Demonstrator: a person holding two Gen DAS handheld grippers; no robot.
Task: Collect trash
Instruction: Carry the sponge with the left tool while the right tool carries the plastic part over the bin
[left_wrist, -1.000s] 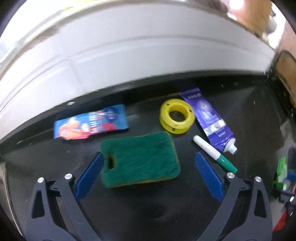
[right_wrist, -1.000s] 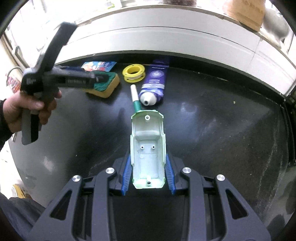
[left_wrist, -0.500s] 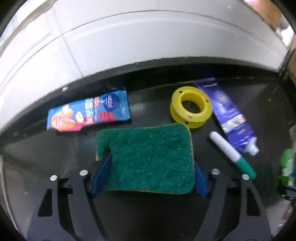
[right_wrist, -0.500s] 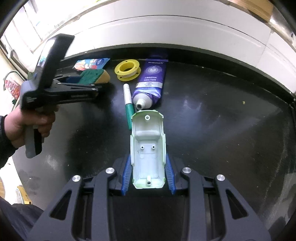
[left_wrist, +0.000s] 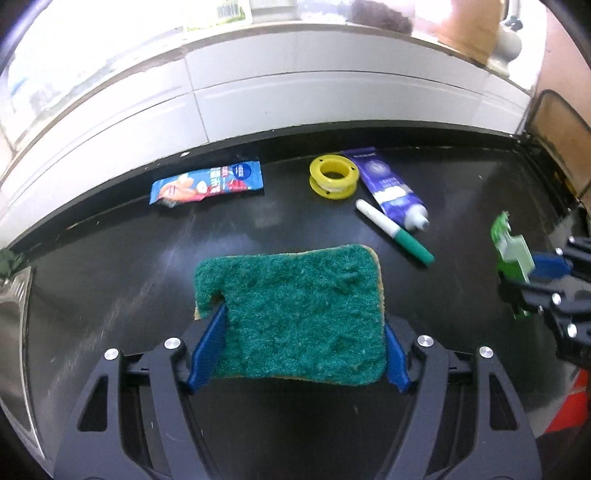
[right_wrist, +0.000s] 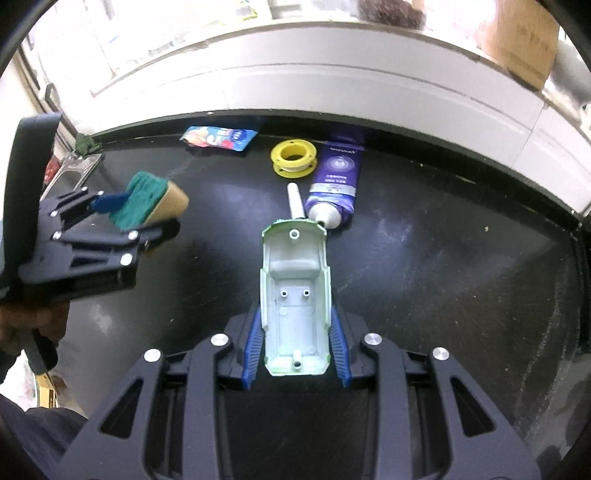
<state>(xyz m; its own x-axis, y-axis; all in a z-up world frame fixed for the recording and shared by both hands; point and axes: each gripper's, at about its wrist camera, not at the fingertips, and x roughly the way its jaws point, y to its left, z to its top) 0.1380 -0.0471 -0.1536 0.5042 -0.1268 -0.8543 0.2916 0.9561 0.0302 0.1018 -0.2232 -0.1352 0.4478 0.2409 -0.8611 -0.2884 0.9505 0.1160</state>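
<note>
My left gripper (left_wrist: 303, 321) is shut on a green scouring sponge (left_wrist: 291, 314) with a yellow underside, and holds it above the black counter (left_wrist: 110, 277). The right wrist view shows that sponge (right_wrist: 147, 203) raised at the left in the left gripper (right_wrist: 122, 206), with a hand on the handle. My right gripper (right_wrist: 294, 321) is shut on a pale green plastic shell (right_wrist: 293, 280), hollow side up. On the counter at the back lie a blue snack wrapper (left_wrist: 208, 182), a yellow spool (left_wrist: 334, 176), a purple tube (left_wrist: 388, 186) and a white-and-green marker (left_wrist: 393, 230).
A white tiled wall (left_wrist: 295, 99) runs along the back of the counter. A steel sink (right_wrist: 74, 170) sits at the counter's left end. A cardboard box (right_wrist: 524, 40) stands on the ledge at the upper right. The right gripper (left_wrist: 535, 266) shows at the right edge of the left wrist view.
The left gripper closed on the sponge and lifted it off the counter, drawing back from the wall. The right gripper with the shell barely shifted.
</note>
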